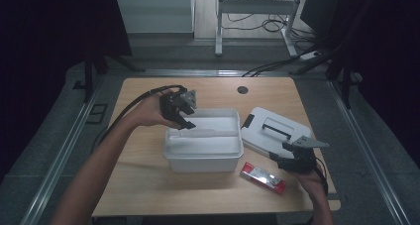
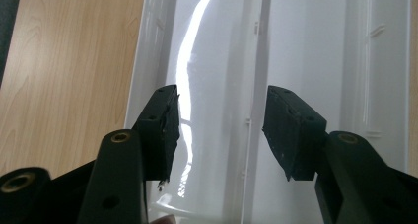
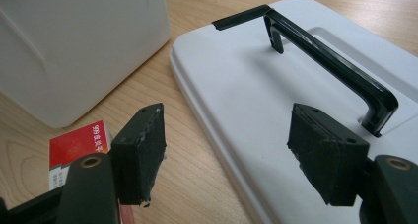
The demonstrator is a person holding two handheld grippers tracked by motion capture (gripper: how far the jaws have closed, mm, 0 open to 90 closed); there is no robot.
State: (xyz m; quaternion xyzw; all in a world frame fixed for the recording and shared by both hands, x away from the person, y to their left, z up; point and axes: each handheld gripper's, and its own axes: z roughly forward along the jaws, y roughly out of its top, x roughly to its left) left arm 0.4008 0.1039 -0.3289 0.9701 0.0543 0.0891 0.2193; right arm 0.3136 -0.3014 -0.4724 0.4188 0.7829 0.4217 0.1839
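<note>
Black jaws on the right gripper [image 3: 224,155] are spread wide, empty, hovering over the near edge of the white lid [image 1: 275,131]. Left gripper [image 2: 222,130] also open, empty, over the back-left rim of the white bin [image 1: 203,158]. Likely step: pick the lid up by its black handle [image 3: 328,54]. Straddle the bar mid-span, then close. In the high view the handle's long axis runs left-right, slightly diagonal. Red packet [image 1: 262,177] lies in front of the bin; keep clear.
</note>
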